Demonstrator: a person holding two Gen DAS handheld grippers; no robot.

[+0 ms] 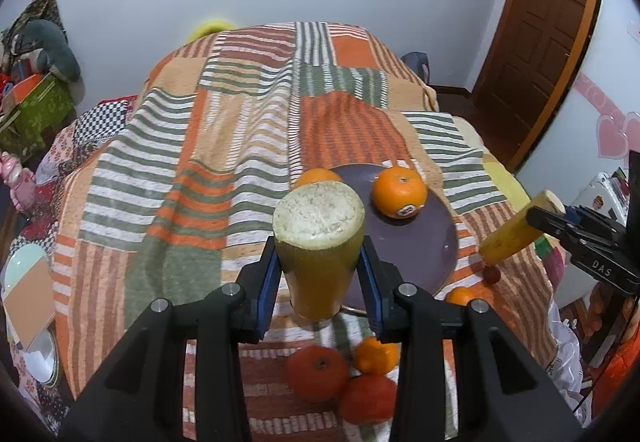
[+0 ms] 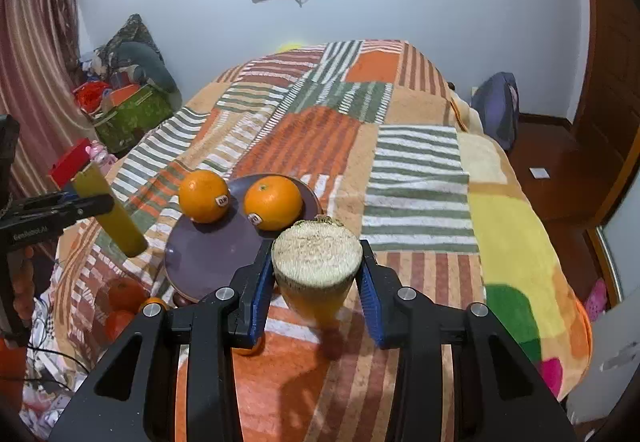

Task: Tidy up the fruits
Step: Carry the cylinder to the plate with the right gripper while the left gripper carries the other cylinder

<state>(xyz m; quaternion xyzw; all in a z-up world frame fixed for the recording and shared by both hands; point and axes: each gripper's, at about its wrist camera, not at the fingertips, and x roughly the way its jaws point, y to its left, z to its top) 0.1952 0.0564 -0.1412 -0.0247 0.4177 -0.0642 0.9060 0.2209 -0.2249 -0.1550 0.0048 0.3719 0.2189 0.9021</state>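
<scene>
Count first: 2 tongs, 2 yellow stalk pieces, 2 big oranges, 1 plate.

Left tongs (image 1: 320,254) are clamped on the left stalk piece (image 1: 320,242), which stands upright w/ its pale fibrous cut end on top, in the air over the near rim of the purple plate (image 1: 416,246). Right tongs (image 2: 318,262) pinch the right stalk piece (image 2: 318,262) the same way, upright and off the bed (image 2: 420,178), just right of the plate.

Both oranges sit on the plate's far side, side by side and apart. Each carries a sticker.

Loose fruit on the blanket, left view: 2 reddish round ones (image 1: 318,372) touching, 1 small orange one (image 1: 376,354) against them, another small orange one (image 1: 460,296) by the plate edge, and 1 tiny red one (image 1: 492,274). That's 5.

View differences: in the left cam the held stalk hides most of the far-left orange (image 1: 316,176), and the other orange (image 1: 399,192) is in full view. The right cam shows both whole, and most of the plate's bare front half. The right cam only catches approx. 3 of the loose fruits, at lower left, partly behind the tongs' frame. Each cam sees the other tongs from the side w/ its stalk tilted.
</scene>
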